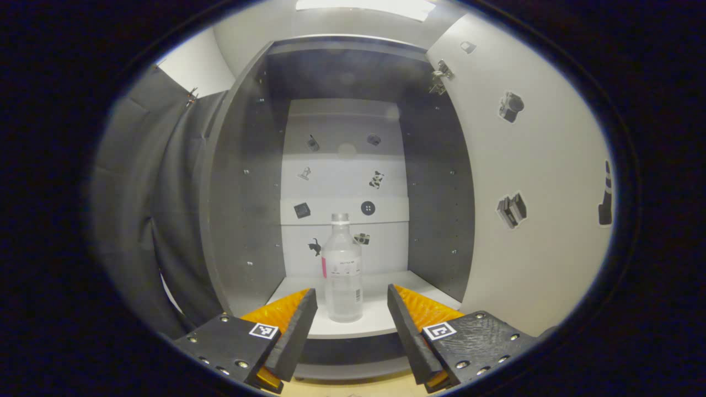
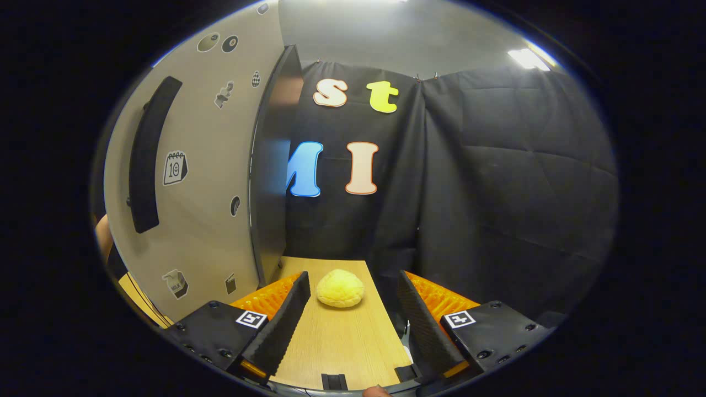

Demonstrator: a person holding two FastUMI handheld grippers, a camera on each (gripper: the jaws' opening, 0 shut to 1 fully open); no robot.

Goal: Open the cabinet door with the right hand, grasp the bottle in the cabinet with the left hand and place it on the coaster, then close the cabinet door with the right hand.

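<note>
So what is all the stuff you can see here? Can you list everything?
bottle: one, clear with a white label and pale cap, upright on the cabinet shelf, between and beyond the left gripper's fingers, untouched
cabinet: one, grey walls with a white back, open
shelf: one, white, under the bottle
cabinet door: one, pale with small stickers, swung open
door handle: one, black, long, on the door's outer face
yellow lump: one, round, on the table beyond the right gripper
table: one, light wood
left gripper: one, black and orange, open, facing the bottle
right gripper: one, black and orange, open, above the table
</note>
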